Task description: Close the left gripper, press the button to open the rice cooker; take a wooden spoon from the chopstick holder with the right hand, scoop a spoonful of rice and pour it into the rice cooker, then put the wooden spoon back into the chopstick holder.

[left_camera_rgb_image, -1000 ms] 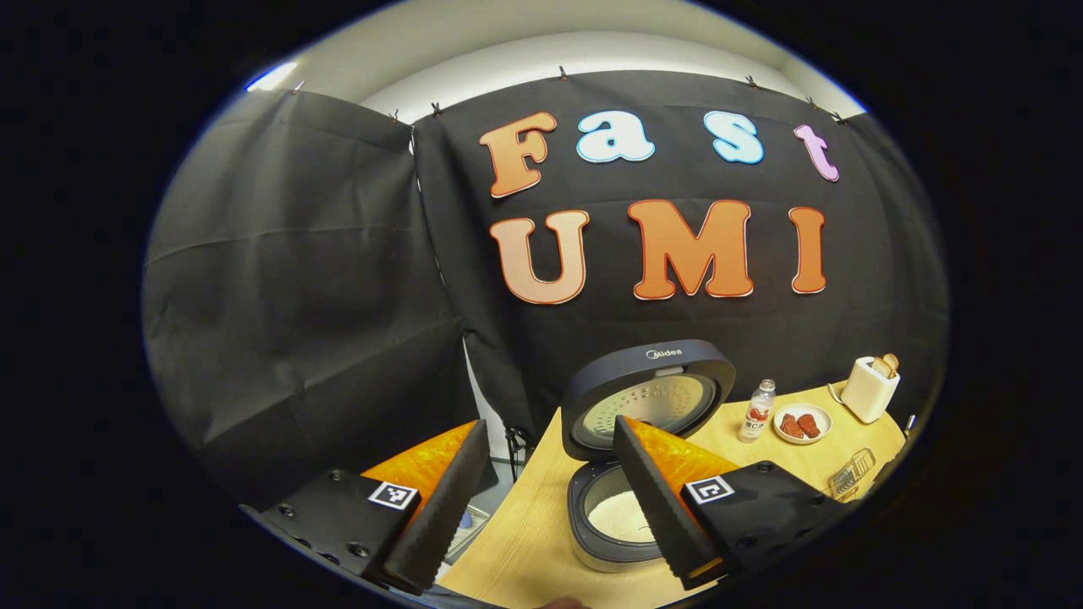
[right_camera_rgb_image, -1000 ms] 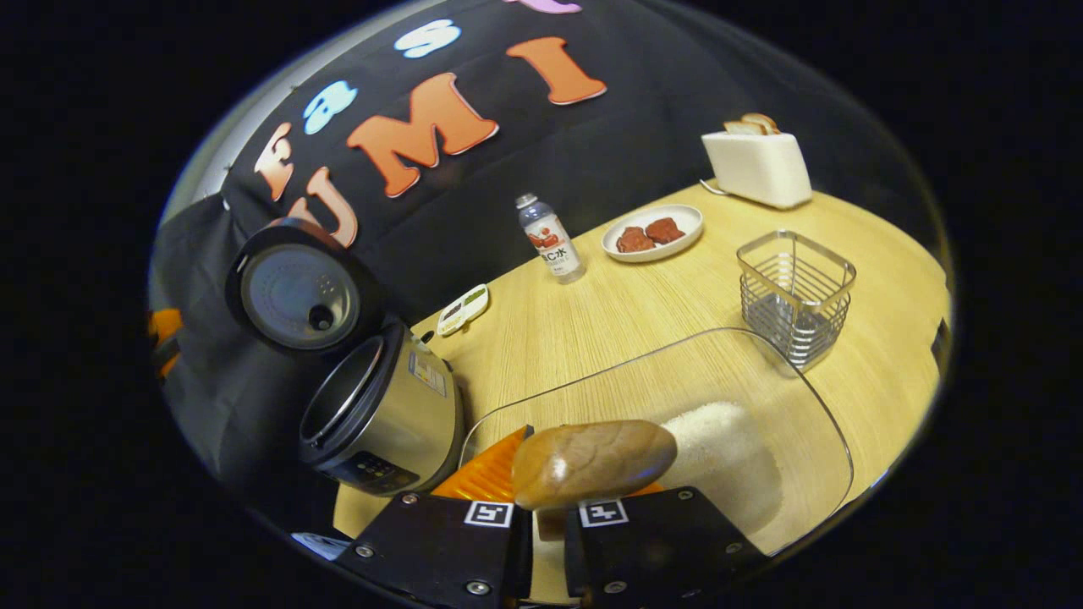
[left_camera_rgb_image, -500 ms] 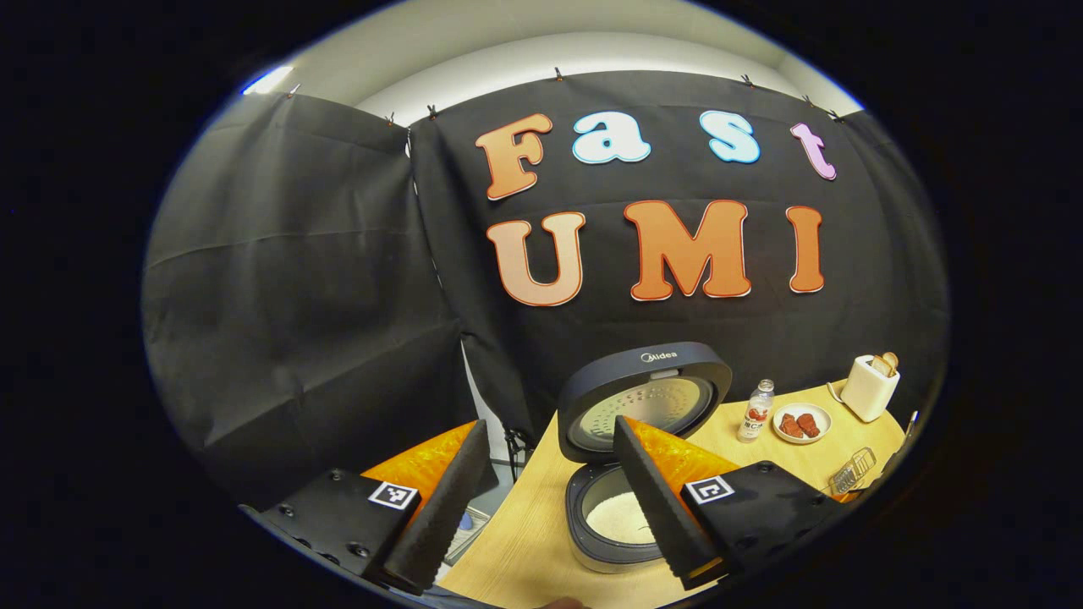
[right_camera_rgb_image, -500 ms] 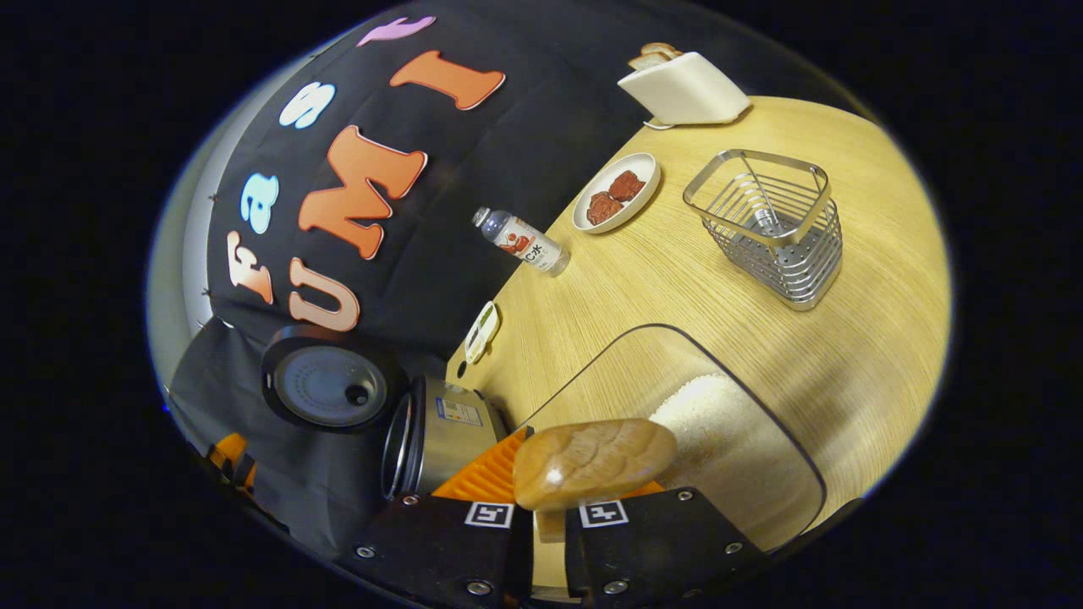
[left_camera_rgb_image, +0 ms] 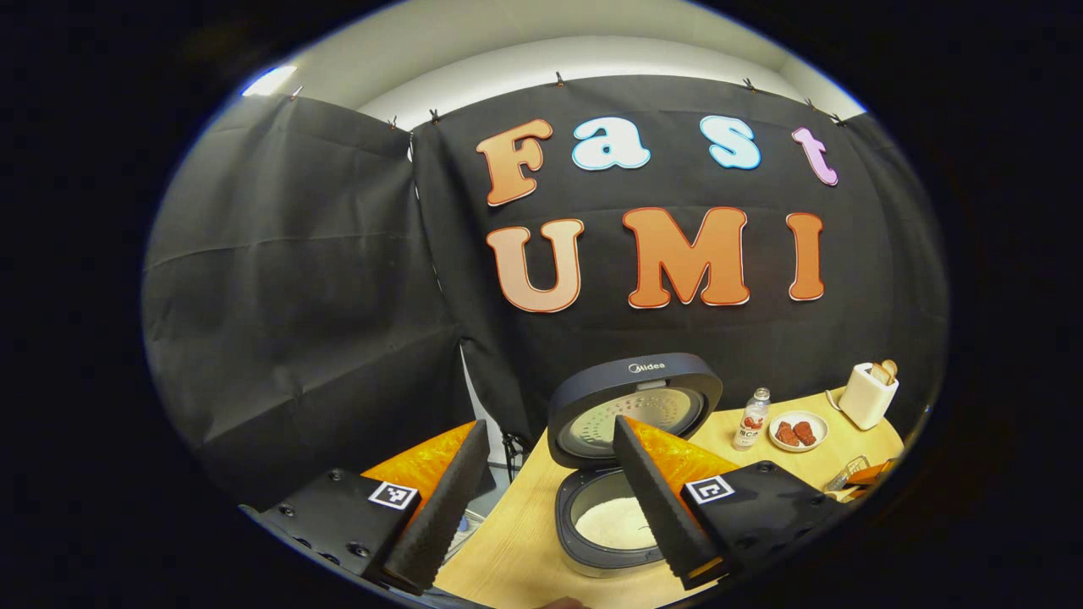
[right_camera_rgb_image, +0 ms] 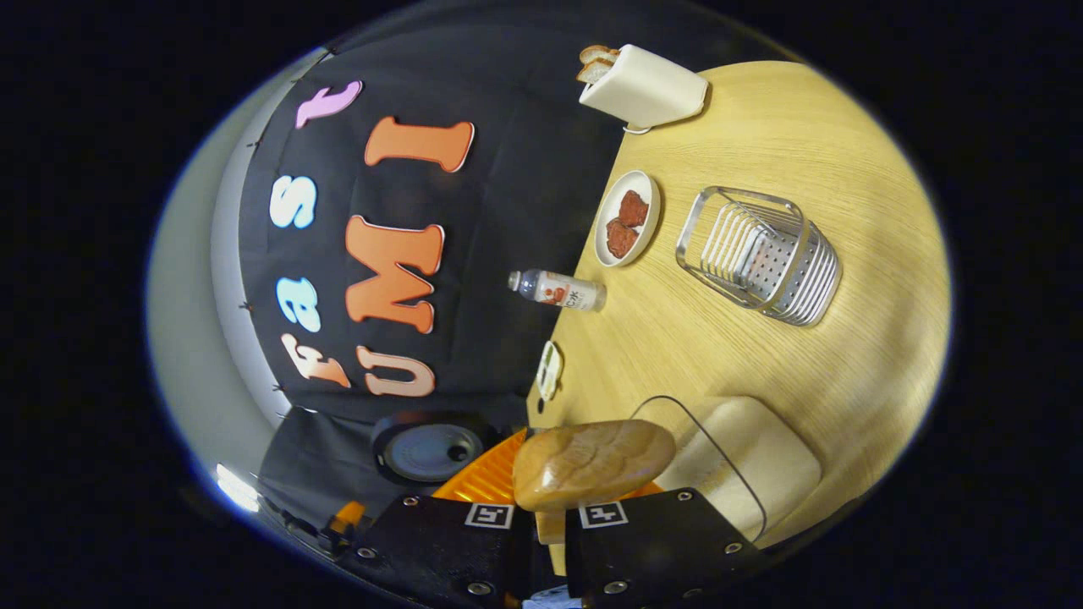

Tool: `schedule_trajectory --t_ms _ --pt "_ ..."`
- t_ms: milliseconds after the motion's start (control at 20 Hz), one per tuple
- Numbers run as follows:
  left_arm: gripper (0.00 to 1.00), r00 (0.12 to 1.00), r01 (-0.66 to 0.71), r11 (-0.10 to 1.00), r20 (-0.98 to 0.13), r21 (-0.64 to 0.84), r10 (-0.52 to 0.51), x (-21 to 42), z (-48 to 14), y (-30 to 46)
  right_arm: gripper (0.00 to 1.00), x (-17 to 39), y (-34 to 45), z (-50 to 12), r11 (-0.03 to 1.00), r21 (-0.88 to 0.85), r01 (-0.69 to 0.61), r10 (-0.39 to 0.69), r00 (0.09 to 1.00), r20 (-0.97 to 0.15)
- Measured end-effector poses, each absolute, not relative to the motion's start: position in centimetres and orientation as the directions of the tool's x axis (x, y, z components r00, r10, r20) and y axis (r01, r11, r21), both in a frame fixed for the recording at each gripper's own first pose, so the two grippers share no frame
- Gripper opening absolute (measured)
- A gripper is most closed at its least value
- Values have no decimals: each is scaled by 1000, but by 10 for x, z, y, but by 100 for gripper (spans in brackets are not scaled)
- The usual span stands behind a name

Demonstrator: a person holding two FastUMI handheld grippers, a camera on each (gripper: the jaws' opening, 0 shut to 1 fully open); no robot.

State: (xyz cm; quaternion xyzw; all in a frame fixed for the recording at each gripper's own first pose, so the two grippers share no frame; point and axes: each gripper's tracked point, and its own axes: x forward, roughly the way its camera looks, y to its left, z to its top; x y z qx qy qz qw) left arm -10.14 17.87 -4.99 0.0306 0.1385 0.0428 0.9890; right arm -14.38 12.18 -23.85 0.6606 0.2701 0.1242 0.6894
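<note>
The right tool [right_camera_rgb_image: 554,507] is clamped narrow on the handle of a wooden spoon [right_camera_rgb_image: 592,463], whose rounded bowl sticks out just past the fingers, back side showing. Beyond it on the table [right_camera_rgb_image: 812,355] lies a clear tray [right_camera_rgb_image: 744,474] with a pile of rice, and farther off stands the wire chopstick holder [right_camera_rgb_image: 757,258], well apart from the spoon, beside a plate [right_camera_rgb_image: 626,218], a bottle [right_camera_rgb_image: 558,290] and a toaster [right_camera_rgb_image: 643,85]. In the left gripper view, the left tool [left_camera_rgb_image: 541,499] hangs with its fingers wide apart and nothing between them, in front of the rice cooker [left_camera_rgb_image: 609,520], whose lid [left_camera_rgb_image: 634,410] stands raised; white rice shows in the pot. The spoon looks stiff, light and smoothly finished, so it may slip or twist in a grip; holding the handle close behind the bowl, as now, should keep it steady. It probably has to go into the holder handle or bowl first from above, and the light wire holder could tip or slide if the spoon knocks its rim.
</note>
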Motion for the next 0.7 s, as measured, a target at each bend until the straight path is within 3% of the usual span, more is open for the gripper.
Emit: schedule_trajectory --t_ms 50,100,300,450,600,650,700 --pt "92 959 -77 995 -266 67 92 -101 -49 175 14 -140 120 -227 46 983 180 531 829 -177" --pt "100 961 -76 995 -263 61 89 -101 -47 173 14 -133 118 -215 -5 985 172 530 836 -143" --pt "100 965 -90 995 -245 36 96 -107 -43 168 14 -113 129 -181 -157 975 159 553 832 -47" --pt "99 965 -108 994 -236 32 112 -116 -39 179 14 -97 152 -162 -181 970 159 591 806 -22" --pt "91 968 -125 990 -211 59 134 -127 -32 196 14 -85 179 -132 -166 979 118 634 773 14" --pt "100 969 -133 988 -199 72 145 -130 -26 204 14 -80 189 -122 -161 981 103 648 761 26" --pt "98 969 -141 986 -191 87 155 -136 -23 211 14 -76 200 -112 -154 984 88 660 750 37"
